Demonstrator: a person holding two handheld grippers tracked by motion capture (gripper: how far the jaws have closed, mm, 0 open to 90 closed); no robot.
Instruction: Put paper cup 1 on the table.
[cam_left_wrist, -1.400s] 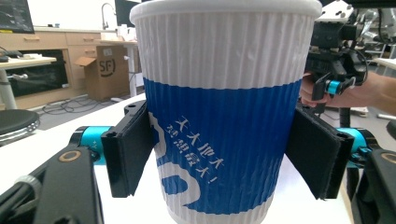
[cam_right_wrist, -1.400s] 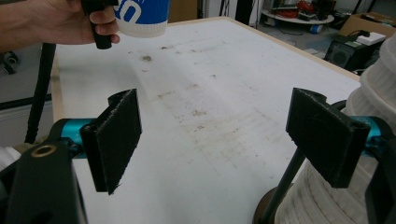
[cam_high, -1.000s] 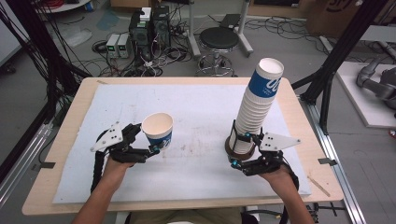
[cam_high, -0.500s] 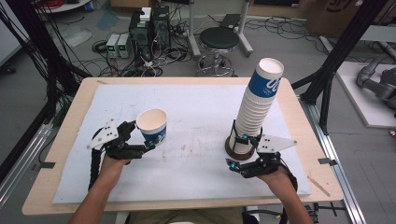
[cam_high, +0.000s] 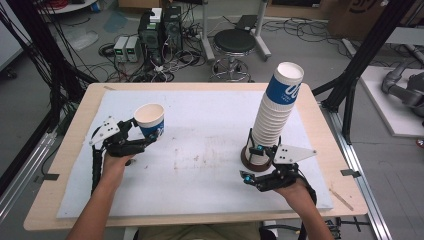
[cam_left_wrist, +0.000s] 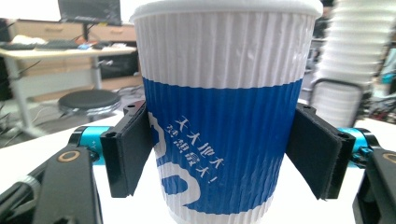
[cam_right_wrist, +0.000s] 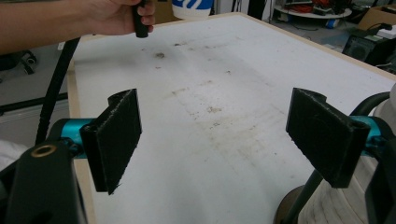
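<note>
A white and blue ribbed paper cup (cam_high: 149, 120) hangs upright above the left part of the table. My left gripper (cam_high: 147, 134) is shut on it. In the left gripper view both pads press the blue band of the cup (cam_left_wrist: 219, 116). A tall leaning stack of the same cups (cam_high: 277, 110) stands on a dark round base (cam_high: 246, 161) at the right. My right gripper (cam_high: 250, 162) sits low beside that base and is open. In the right gripper view nothing lies between its jaws, and the foot of the stack (cam_right_wrist: 336, 205) is just outside the right one.
A stained white mat (cam_high: 210, 150) covers most of the wooden table (cam_high: 65, 165). Behind the far edge are a black stool (cam_high: 235, 42) and computer boxes (cam_high: 160, 30) on the floor. Black frame posts (cam_high: 360, 65) rise at the right.
My left gripper has carried the cup to the left and farther from the person. The right gripper and the stack have stayed put.
</note>
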